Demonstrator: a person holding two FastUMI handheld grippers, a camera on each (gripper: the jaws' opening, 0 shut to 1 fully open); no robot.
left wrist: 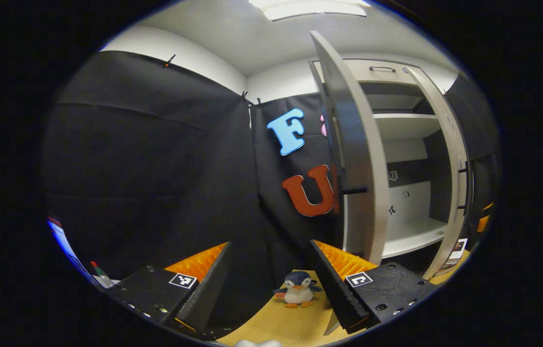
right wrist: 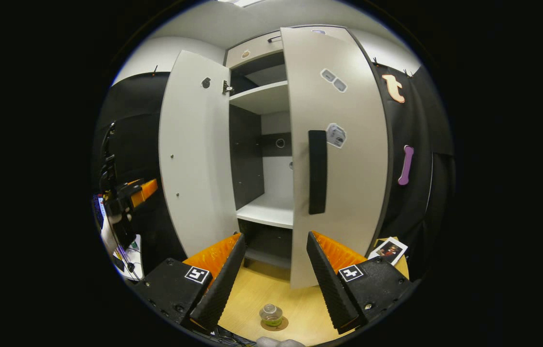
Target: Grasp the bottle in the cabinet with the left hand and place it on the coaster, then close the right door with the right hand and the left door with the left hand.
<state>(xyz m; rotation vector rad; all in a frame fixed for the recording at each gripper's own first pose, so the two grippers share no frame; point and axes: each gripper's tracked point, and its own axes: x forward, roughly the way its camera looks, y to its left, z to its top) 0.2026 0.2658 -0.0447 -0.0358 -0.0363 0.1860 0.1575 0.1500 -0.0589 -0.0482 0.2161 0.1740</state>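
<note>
A small clear bottle (right wrist: pixel 271 314) with green contents stands on a round brown coaster (right wrist: pixel 276 325) on the wooden table, just in front of my right gripper (right wrist: pixel 275 236), which is open and holds nothing. The cabinet's right door (right wrist: pixel 343 159) swings partly open ahead of it, its black handle (right wrist: pixel 317 171) straight in front. The left door (right wrist: pixel 194 159) stands wide open. My left gripper (left wrist: pixel 270 246) is open and empty, left of the cabinet, facing the left door's edge (left wrist: pixel 355 159). The lower shelf (left wrist: pixel 411 238) is bare.
A penguin toy (left wrist: pixel 297 289) sits on the table between my left gripper's fingers. A photo card (right wrist: pixel 389 250) lies by the right door's foot. In the right gripper view the left gripper (right wrist: pixel 129 193) and a cluttered white surface (right wrist: pixel 129 262) are at the far left.
</note>
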